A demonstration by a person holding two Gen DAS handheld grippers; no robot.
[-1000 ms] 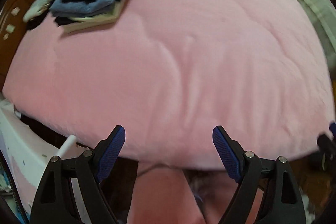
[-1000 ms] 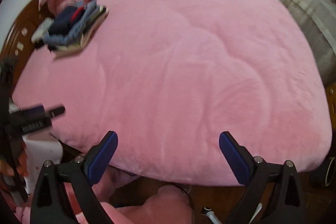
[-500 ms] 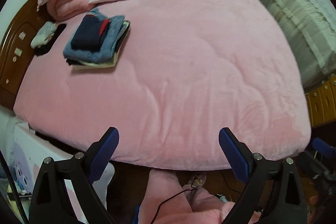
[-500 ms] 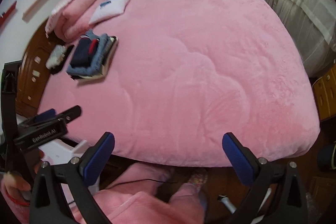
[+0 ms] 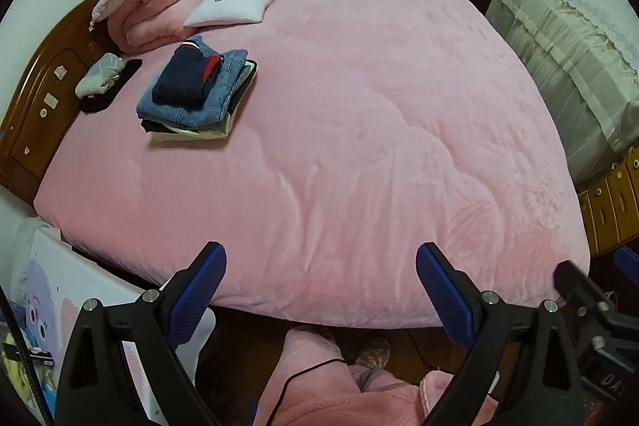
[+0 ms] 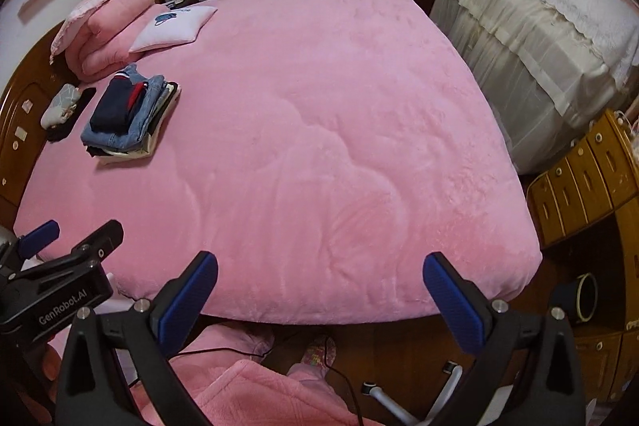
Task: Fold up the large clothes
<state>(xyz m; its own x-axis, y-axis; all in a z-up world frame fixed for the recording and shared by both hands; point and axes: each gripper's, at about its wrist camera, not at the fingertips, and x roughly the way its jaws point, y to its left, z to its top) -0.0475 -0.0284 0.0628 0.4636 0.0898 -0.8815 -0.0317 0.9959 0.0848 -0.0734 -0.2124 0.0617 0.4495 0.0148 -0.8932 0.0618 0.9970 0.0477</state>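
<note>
a: where are the clothes?
b: a folded clothes stack sits on the pink bed at ten o'clock, near the white pillow.
a: the grippers?
b: left gripper spread wide, holding nothing; right gripper the same.
a: anything hard to see?
b: the stack's lower layers are mostly covered, and the drawer chest at three o'clock is cut off, contents unseen.

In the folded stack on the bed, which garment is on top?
The navy garment with the red-and-white trim is on top. Directly beneath it is the folded blue denim, then a dark layer and a cream piece at the bottom.
</note>
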